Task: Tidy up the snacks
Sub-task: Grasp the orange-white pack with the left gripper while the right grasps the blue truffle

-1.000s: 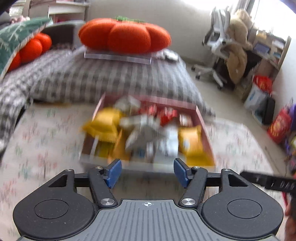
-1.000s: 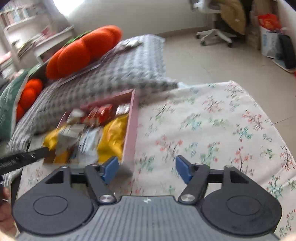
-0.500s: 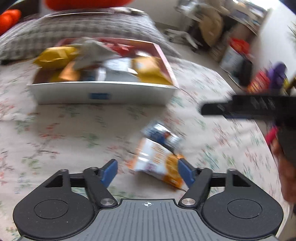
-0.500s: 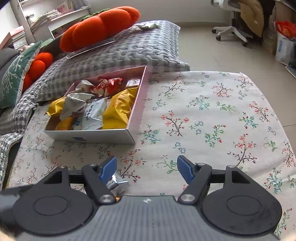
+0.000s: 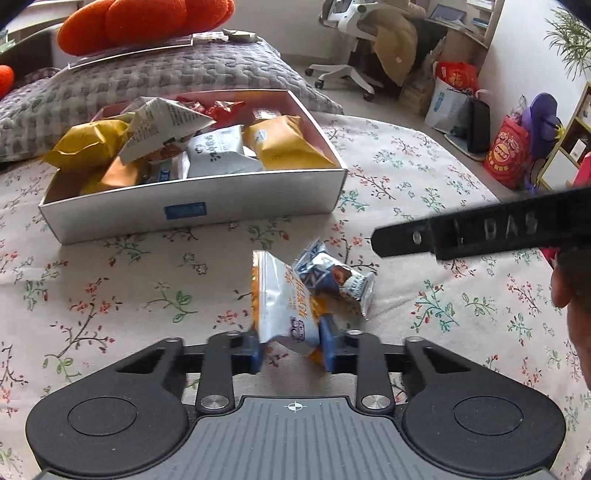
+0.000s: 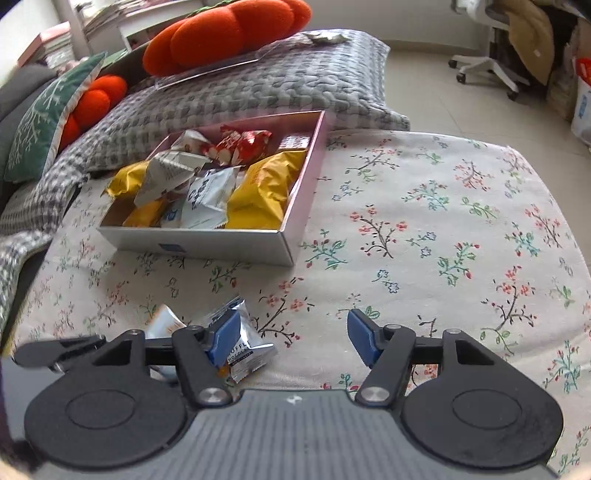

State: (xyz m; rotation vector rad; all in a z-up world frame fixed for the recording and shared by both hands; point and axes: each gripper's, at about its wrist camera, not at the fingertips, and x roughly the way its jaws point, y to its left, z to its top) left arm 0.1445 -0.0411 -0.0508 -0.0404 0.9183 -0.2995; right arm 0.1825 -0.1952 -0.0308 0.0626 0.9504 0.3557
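An orange-and-white snack packet (image 5: 284, 302) stands on edge between the blue pads of the left gripper (image 5: 291, 345), whose jaws are closing on it, the pads against its two sides. It sits on the flowered cloth (image 5: 122, 288), in front of the snack box (image 5: 192, 210) and apart from it. Touching the packet on its right lies a small blue-and-silver chocolate packet (image 5: 332, 275), flat on the cloth.

In the right wrist view the right gripper (image 6: 293, 339) hangs over bare cloth with its jaws apart and closing, nothing between them; the chocolate packet (image 6: 245, 345) lies just outside its left pad.

The box is open on top and holds yellow bags (image 5: 284, 144), white packets (image 5: 218, 151) and red wrapped sweets (image 5: 218, 109) heaped together. Behind it lies a grey cushion (image 5: 159, 77) with an orange pumpkin pillow (image 5: 144, 18) on top. An office chair (image 5: 351, 37) stands farther back on the floor.
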